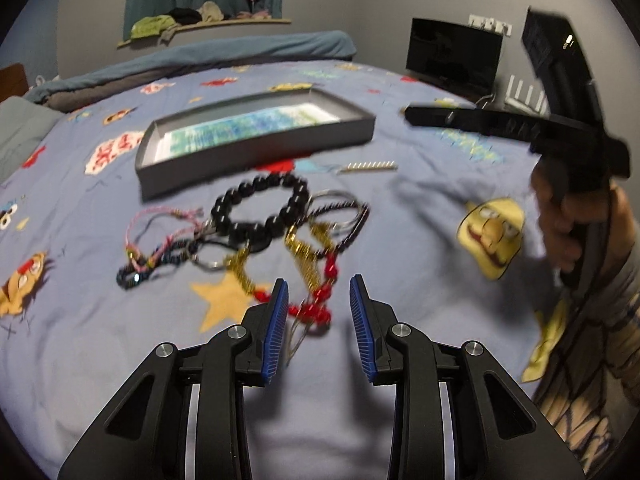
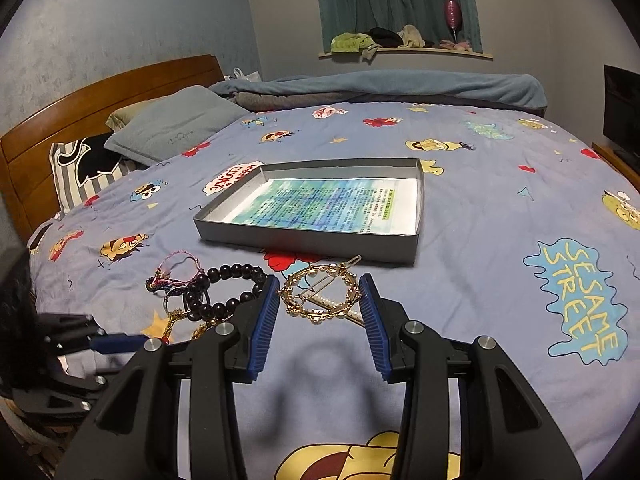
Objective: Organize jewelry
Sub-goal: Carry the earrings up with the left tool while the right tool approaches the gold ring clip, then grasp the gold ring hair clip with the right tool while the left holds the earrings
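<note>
A heap of jewelry lies on the bedspread: a black bead bracelet [image 1: 260, 208], a pink braided bracelet [image 1: 160, 220], gold chain [image 1: 304, 256] and a red bead string [image 1: 320, 300]. My left gripper [image 1: 319, 292] hangs open just over the red beads, its blue pads on either side and not touching them. A round gold hair clip with pearls [image 2: 320, 294] spans the gap of my right gripper [image 2: 319, 298], which is shut on it. A pearl bar clip [image 1: 368, 166] rests on the bed below. The shallow grey box [image 2: 312, 242] lined with printed paper stands beyond.
The bed has a blue cartoon bedspread [image 2: 500, 208], pillows [image 2: 176, 124] and a wooden headboard [image 2: 100, 92] at the left, and a rolled blanket [image 2: 380, 84] at the far side. A hand [image 1: 568, 220] holds the right gripper. A dark screen [image 1: 452, 54] stands off the bed's right edge.
</note>
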